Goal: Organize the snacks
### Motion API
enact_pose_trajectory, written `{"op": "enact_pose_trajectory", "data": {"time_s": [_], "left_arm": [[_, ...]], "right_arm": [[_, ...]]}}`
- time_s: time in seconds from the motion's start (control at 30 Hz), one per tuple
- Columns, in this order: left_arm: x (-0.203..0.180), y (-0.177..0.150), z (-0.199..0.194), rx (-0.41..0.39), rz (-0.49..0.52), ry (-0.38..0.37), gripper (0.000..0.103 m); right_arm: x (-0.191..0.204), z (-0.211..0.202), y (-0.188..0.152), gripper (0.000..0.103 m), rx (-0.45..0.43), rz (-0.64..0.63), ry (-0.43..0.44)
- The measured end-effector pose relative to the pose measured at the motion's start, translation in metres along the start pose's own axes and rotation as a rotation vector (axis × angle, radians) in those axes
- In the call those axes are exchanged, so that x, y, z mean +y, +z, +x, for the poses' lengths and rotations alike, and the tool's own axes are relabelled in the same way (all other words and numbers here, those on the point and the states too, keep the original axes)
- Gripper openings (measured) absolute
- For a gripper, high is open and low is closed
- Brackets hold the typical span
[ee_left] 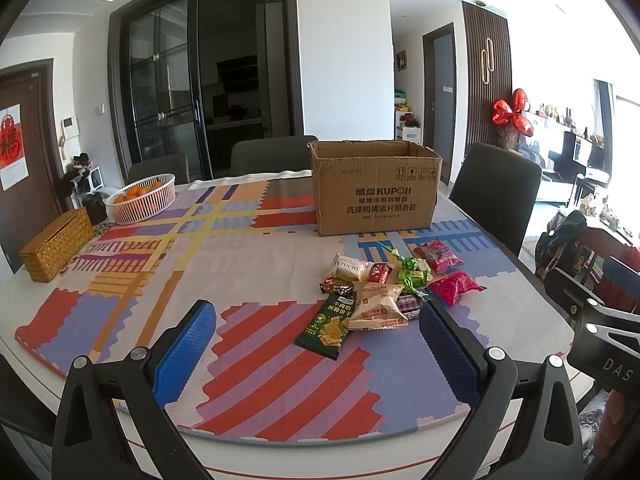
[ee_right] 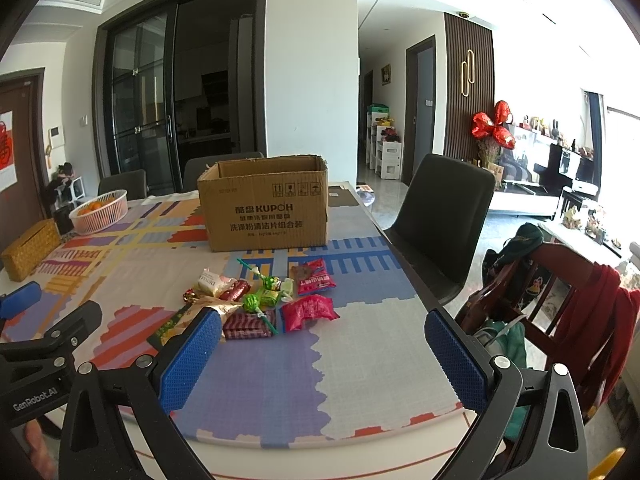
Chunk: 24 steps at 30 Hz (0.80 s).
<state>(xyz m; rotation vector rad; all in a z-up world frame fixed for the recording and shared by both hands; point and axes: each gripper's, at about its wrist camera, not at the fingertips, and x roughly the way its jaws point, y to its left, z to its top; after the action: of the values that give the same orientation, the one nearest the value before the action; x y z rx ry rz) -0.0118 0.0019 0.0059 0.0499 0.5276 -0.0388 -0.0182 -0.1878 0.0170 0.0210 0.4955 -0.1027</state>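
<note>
Sunlit and open to a living room on the right, the dining area centres on a table covered by a patterned mat in red, purple, yellow and grey. An open cardboard box stands upright toward the far side of the mat. Just in front of it lies a loose pile of snacks, among them a dark green packet, a tan biscuit bag, pink bags and green sweets. Off to the left sit a white basket of oranges and a woven box. Both the left gripper and the right gripper hover near the table's front edge, fingers spread wide and holding nothing.
</note>
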Motion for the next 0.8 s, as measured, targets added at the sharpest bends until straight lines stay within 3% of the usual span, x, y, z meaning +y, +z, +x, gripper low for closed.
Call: {"op": "enact_pose_trajectory", "data": {"time_s": [0.53,0.8], "left_arm": [[-0.004,0.001,0.008,0.018,0.009,-0.014,0.103],[-0.016,0.009,0.039,0.06,0.05,-0.018,0.103]], "right_arm": [[-0.001,0.013,-0.001,0.103,0.038,0.001,0.016],[-0.006,0.042,-0.004,0.102,0.096,0.01,0.027]]}}
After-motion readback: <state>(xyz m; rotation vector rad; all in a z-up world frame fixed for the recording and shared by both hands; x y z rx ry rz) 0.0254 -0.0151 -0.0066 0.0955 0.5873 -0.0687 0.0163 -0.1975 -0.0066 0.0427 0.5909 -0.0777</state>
